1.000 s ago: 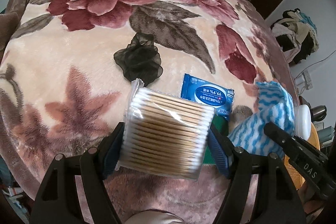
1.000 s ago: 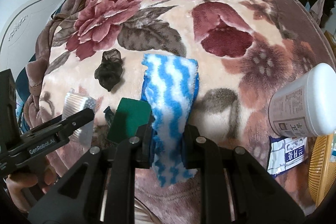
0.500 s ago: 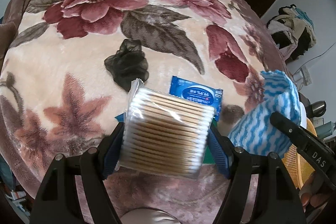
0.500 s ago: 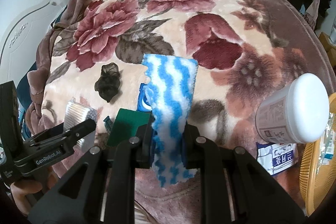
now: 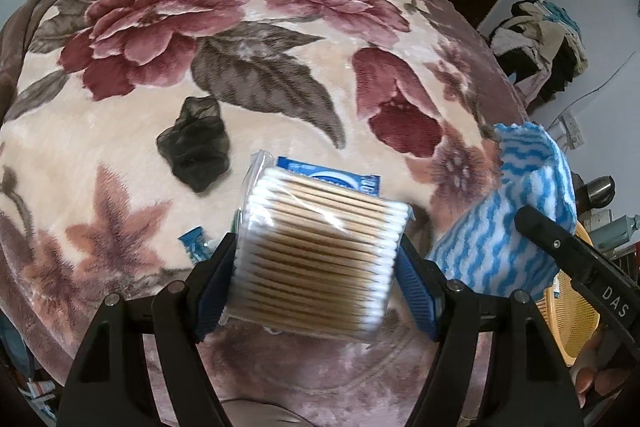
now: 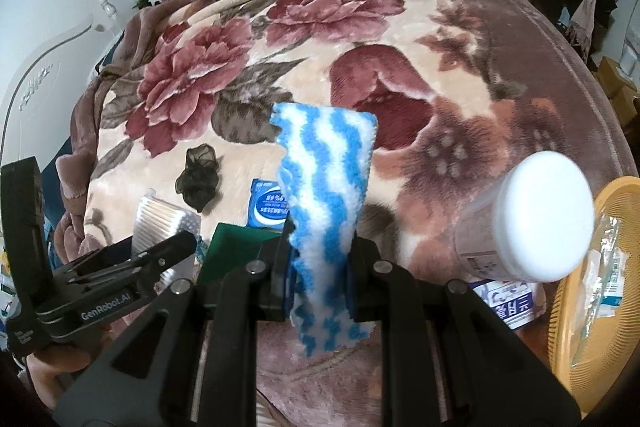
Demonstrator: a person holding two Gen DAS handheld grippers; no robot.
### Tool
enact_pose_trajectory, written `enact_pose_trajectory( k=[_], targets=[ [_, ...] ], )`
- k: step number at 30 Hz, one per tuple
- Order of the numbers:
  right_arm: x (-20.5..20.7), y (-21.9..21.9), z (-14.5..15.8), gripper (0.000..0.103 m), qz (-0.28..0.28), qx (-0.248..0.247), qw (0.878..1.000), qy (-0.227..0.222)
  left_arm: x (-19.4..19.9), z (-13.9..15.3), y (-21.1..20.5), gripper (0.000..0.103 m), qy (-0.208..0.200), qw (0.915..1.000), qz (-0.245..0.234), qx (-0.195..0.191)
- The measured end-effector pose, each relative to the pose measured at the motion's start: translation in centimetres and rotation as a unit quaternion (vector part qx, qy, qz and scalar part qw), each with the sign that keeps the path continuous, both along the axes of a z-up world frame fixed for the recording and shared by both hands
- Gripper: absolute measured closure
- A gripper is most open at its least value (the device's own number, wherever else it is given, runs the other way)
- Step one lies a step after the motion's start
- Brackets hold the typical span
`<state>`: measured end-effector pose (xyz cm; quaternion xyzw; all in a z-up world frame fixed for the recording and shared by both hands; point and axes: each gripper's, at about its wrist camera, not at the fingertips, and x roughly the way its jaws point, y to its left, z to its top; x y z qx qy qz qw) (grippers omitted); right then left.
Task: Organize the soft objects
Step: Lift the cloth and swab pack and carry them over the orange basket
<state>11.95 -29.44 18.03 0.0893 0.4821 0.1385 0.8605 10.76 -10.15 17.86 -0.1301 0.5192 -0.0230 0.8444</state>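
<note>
Two grippers are loaded at once above the flowered blanket (image 5: pixel 120 155), which fills both views and carries everything else. Off its right edge sits a yellow basket (image 6: pixel 592 307) with some packets already inside, and just beside it a white-lidded jar (image 6: pixel 532 227) lies tilted. The right gripper (image 6: pixel 320 259) has its jaws closed tight on the blue-and-white striped cloth (image 6: pixel 324 179), which stands up stiffly between them, clear of the bed. The left gripper (image 5: pixel 316 263) is opened wide and pinched onto a clear pack of cotton swabs (image 5: pixel 320 247), gripped by the swab tips on both sides and also held aloft. Below them on the blanket lie a blue wipes packet (image 6: pixel 268 207), a green pad (image 6: pixel 236 243) and, a little further off, a black scrunchie (image 5: pixel 196 143).

Both items look to be in the carrying step, lifted but not yet put away. Next, each load likely needs swinging toward the basket, then lowering before the jaws let go.
</note>
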Motion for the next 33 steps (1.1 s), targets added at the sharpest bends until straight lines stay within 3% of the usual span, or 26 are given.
enact_pose_trajectory(
  k=[21, 33],
  targets=[
    [-1.1, -9.5, 4.0, 0.084, -0.067, 0.029, 0.996, -0.043, 1.8, 4.1, -9.8, 0.027, -0.031, 0.9959, -0.084, -0.015],
    [-3.5, -17.1, 5.1, 0.084, -0.126, 0.025, 0.99, -0.059, 1.5, 6.6, -19.6, 0.027, -0.053, 0.9828, -0.175, -0.022]
  ],
)
